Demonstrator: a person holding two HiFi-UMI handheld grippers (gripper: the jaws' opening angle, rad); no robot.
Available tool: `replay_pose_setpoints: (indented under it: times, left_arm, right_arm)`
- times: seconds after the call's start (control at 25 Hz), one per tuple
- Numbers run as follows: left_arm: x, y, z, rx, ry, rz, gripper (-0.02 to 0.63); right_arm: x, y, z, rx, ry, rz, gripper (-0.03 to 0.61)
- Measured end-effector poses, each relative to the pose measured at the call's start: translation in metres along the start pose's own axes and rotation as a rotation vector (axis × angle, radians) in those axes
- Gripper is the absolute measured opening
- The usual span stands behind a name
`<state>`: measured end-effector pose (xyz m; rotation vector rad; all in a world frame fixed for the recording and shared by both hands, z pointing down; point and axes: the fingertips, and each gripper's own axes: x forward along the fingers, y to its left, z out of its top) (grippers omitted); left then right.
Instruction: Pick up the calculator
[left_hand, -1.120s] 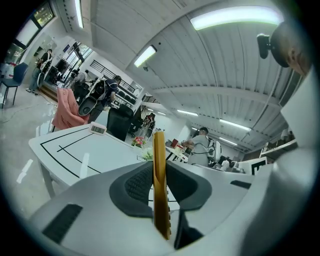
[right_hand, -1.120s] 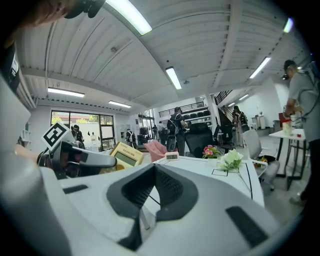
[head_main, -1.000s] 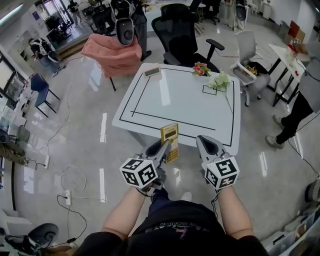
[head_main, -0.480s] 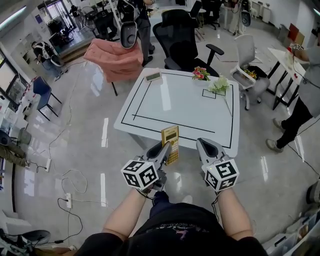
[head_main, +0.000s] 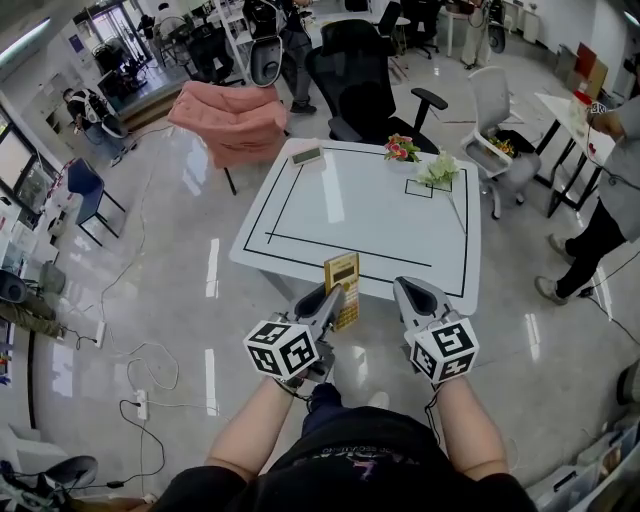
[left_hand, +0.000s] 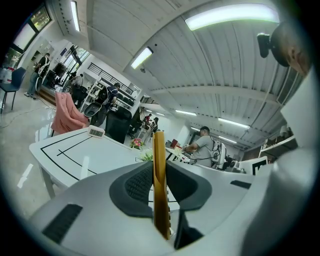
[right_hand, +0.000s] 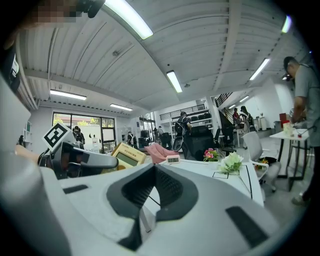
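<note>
Just short of the near edge of the white desk with black tape lines (head_main: 370, 215), the left claw (head_main: 333, 297) grips the flat yellow calculator (head_main: 341, 272), holding it upright in the air, clear of the desk. Its dark pads (left_hand: 140, 182) press on both faces. Beside it, the right claw (head_main: 405, 288) is clenched tight with nothing between its jaws.

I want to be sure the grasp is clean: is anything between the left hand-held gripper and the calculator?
Nothing visible stands between them. The left hand-held gripper is already shut on the yellow calculator, whose thin edge stands upright directly between its jaws.
</note>
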<state>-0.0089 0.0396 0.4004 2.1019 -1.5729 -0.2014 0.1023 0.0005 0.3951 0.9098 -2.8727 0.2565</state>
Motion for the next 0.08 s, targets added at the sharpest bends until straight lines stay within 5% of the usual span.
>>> replay_pose_setpoints:
  times: [0.08]
  left_arm:
    - [0.0013,0.0002,0.0011,0.002,0.000,0.001,0.078]
  right_arm:
    - [0.0008,-0.0011,0.0010,-0.002,0.000,0.001,0.002]
